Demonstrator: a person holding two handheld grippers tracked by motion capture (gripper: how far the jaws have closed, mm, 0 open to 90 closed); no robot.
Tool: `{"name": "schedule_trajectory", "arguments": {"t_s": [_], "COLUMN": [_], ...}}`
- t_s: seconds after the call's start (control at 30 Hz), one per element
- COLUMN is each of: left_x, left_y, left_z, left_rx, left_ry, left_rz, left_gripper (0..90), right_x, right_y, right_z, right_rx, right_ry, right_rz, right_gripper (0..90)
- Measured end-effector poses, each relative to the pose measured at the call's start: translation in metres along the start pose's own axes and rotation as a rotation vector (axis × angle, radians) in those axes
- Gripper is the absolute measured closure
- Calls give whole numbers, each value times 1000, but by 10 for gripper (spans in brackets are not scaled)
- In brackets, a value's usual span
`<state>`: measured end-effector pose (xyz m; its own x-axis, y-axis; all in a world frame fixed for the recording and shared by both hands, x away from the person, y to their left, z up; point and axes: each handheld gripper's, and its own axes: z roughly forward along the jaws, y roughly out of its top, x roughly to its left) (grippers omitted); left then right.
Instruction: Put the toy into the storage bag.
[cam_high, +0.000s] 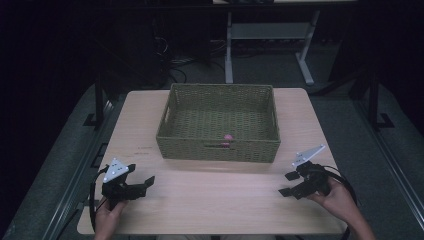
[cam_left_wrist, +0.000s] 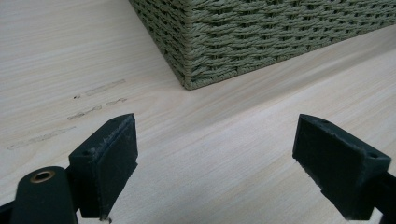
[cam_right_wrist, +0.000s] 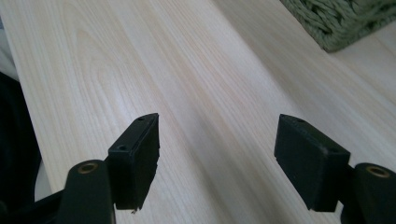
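Pale wooden table (cam_high: 210, 200) bare near you; both grippers (cam_high: 146, 183) (cam_high: 289, 184) gaping, empty. Small pink object (cam_high: 228, 137) sits in green woven basket (cam_high: 216, 150); reach inside next.

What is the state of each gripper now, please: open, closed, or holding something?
Left gripper: open, nothing between its jaws, above the table.
Right gripper: open, holding nothing, above the bare tabletop.
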<state>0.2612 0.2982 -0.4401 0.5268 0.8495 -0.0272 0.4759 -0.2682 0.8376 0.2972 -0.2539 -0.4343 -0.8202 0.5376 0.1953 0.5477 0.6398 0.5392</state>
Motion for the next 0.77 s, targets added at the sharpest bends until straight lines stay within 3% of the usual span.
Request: {"name": "schedule_trajectory", "arguments": {"t_s": [0.47,0.77], "left_x": [-1,0], "left_y": [0,1], "left_z": [1,2], "left_rx": [2,2], "left_ry": [-2,-4], "left_rz": [2,2], "left_gripper": [134,134], "right_x": [-2,2], "right_y": [-23,-34], "right_z": [-6,-8], "right_rx": [-28,-57], "right_ry": [-27,-39], "right_rz": [46,49], "right_gripper": [305,295]}}
